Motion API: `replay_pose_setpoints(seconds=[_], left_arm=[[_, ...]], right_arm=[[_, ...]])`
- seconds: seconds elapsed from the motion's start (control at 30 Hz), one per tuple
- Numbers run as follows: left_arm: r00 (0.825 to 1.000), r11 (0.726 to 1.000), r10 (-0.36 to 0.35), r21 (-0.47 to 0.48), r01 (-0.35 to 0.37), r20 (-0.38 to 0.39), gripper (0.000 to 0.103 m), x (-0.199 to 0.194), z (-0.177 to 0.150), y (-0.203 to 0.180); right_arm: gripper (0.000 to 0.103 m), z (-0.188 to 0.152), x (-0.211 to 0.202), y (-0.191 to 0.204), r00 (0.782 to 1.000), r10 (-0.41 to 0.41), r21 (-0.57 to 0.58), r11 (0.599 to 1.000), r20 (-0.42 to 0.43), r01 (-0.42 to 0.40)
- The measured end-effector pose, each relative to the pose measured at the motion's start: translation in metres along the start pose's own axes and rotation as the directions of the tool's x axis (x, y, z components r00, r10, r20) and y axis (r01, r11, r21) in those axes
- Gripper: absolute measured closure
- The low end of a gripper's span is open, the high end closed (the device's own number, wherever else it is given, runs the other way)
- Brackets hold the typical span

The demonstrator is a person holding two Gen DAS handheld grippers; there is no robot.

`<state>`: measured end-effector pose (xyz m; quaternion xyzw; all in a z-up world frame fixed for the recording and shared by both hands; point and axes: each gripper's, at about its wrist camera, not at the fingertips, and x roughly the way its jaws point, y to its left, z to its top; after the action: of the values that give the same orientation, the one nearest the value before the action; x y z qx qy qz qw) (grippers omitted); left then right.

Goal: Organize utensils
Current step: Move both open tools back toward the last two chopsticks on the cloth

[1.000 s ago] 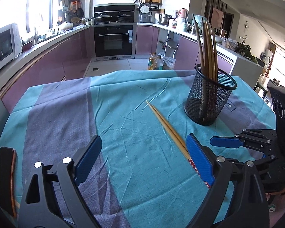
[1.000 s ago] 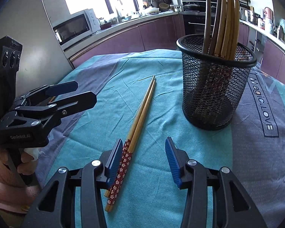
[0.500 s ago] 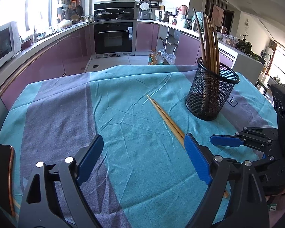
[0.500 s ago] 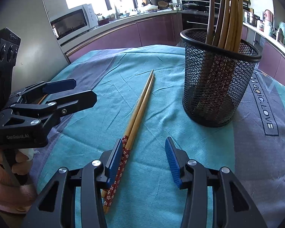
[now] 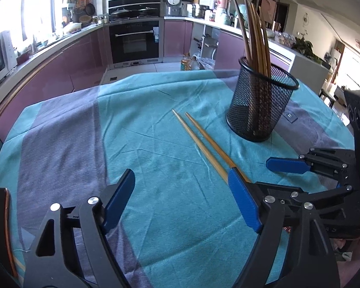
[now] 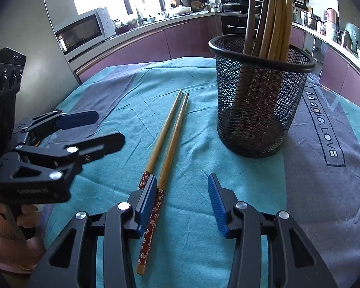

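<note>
So the utensil sorting is looking mostly done from where I'm standing: a bunch of chopsticks [image 6: 273, 24] are already standing upright in the black mesh holder [image 6: 259, 110] on the far right side of the table, and just one loose pair [image 6: 170, 139] is left lying flat on the teal cloth [image 5: 156, 216], to the left of the holder, tips pointing away, patterned red ends nearest the person. The right gripper [image 6: 182, 199] is hovering low over those red ends, jaws apart and not pinching anything; one stick is lying between the pads, the other is running under the left pad. The left gripper [image 5: 180, 204] is sitting nearby on the left with its jaws closing slowly, nothing between them, only bare cloth. I'd guess what's left is grabbing that pair and dropping it in the holder. Not much is in the way, though the two tools are crowding each other and the holder is already pretty full. Kitchen counters, an oven [image 5: 134, 40] and a microwave [image 6: 84, 31] are sitting in the background.
</note>
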<state>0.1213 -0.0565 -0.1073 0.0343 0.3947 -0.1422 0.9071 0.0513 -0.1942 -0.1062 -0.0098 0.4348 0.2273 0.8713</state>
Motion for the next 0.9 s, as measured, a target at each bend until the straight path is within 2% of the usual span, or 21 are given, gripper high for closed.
replay_pose_setpoints(seconds=[0.33,0.43,0.63,0.9], left_arm=[[0.995,0.998,-0.044,0.047,0.048,-0.086,0.036,0.032,0.006,-0.021],[0.992,0.997,-0.047,0.048,0.053,-0.119,0.045,0.043,0.009,-0.025],[0.991,0.997,-0.051,0.046,0.057,-0.127,0.048,0.046,0.010,-0.025],[0.990,0.998,-0.034,0.045,0.041,-0.139,0.064,0.039,0.004,-0.017]], right_arm=[[0.060,0.000,-0.002,-0.009,1.000,0.017,0.004,1.000,-0.005,-0.017],[0.060,-0.001,-0.003,-0.011,1.000,0.017,0.005,1.000,-0.004,-0.017],[0.060,-0.002,-0.006,-0.016,1.000,0.022,0.005,1.000,-0.005,-0.022],[0.060,0.003,-0.002,-0.012,1.000,0.014,-0.010,1.000,-0.007,-0.014]])
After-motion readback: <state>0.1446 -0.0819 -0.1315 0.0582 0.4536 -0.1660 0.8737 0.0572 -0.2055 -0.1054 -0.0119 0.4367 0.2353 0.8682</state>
